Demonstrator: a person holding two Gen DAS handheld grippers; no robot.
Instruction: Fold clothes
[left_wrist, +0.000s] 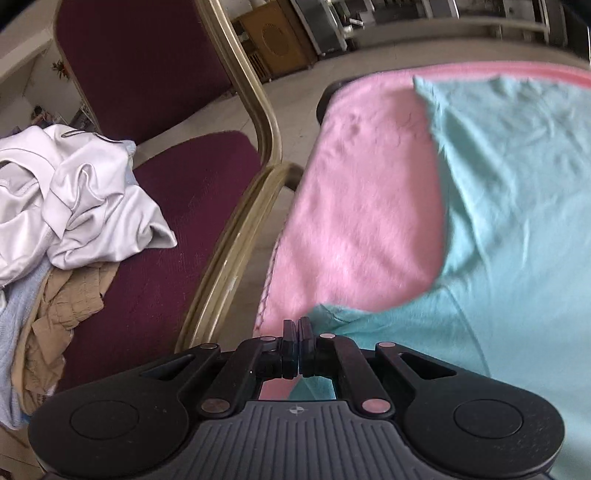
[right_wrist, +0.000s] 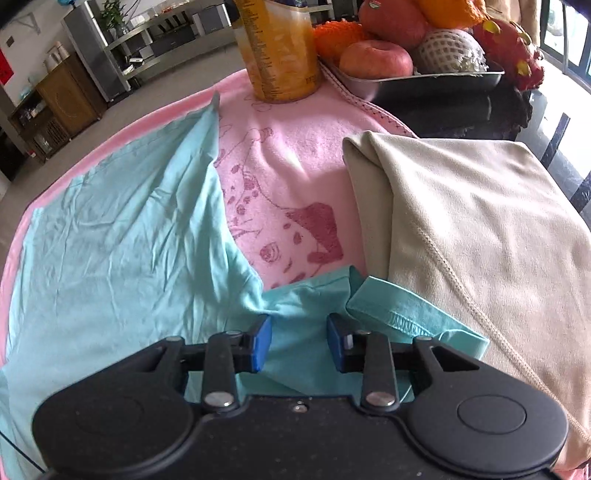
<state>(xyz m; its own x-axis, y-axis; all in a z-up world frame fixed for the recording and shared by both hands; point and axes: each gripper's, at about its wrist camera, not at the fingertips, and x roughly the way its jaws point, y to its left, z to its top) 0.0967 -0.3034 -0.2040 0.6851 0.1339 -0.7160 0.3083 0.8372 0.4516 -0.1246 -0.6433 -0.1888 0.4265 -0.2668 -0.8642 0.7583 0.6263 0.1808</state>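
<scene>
Your right claw, fingers apart, straddles the teal shirt sleeve at lower centre; your left claw is pressed together.

Matt teal cloth shirt — fuzzy pink towel — glossy white garment.

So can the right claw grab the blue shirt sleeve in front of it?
Probably yes. The right claw is open, and the sleeve of the blue shirt lies just ahead with nothing between; the beige folded garment only sits beside it.
</scene>
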